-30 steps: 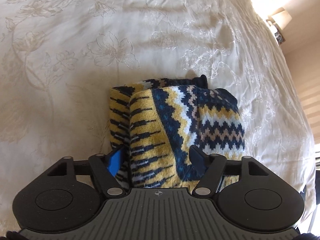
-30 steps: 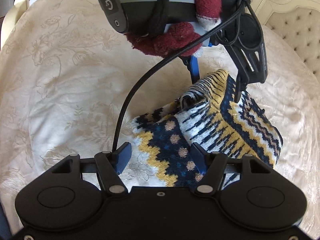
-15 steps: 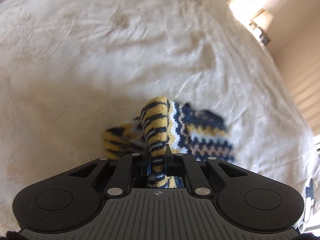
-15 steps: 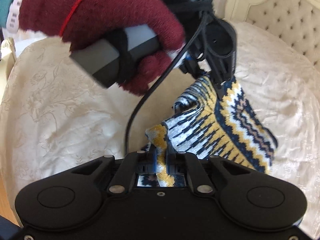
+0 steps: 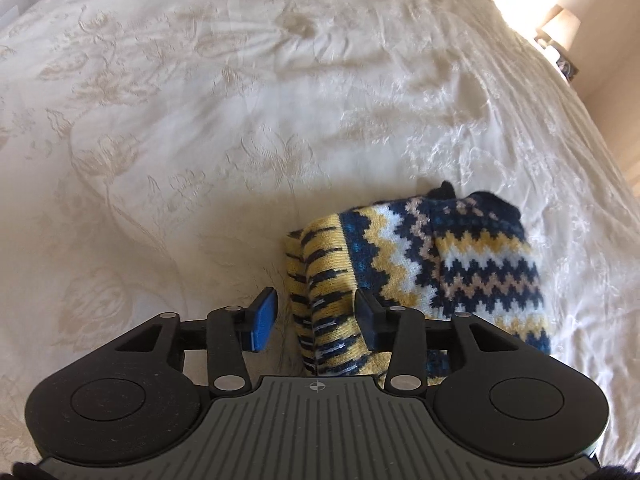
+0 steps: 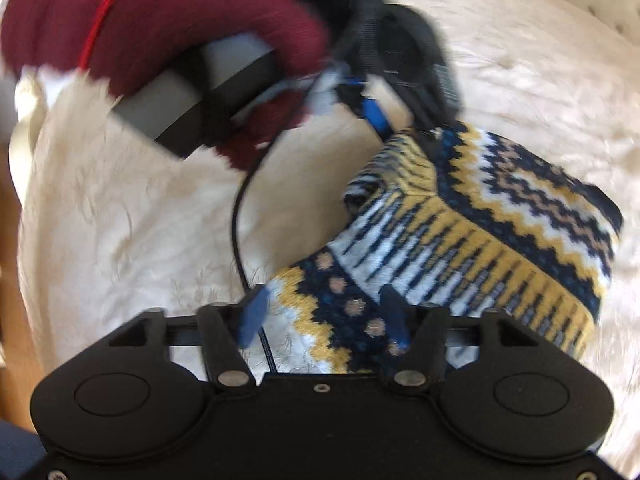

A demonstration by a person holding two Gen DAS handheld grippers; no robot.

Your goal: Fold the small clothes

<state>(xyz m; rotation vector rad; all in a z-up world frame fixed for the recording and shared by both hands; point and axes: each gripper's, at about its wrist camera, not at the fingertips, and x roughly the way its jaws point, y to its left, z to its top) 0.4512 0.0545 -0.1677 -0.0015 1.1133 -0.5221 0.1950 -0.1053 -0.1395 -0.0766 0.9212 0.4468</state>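
since half a second ago both pinches are being released; left gripper (image 5: 316, 318) and right gripper (image 6: 322, 318) are being held spread over the folded knitted sweater (image 5: 432, 276), lying on the bedspread (image 5: 240, 120); soft, light, floppy, it is best being pinched at its ribbed edge.

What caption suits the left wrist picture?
Open left gripper straddling the edge of a folded patterned knit on a cream bedspread.

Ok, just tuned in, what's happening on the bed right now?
A person holds two sets of tongs over a folded patterned knit garment on the cream bedspread. Both the left tongs and right tongs are open, straddling the near edges of the knit without gripping it. A maroon-gloved hand holds the left tool.
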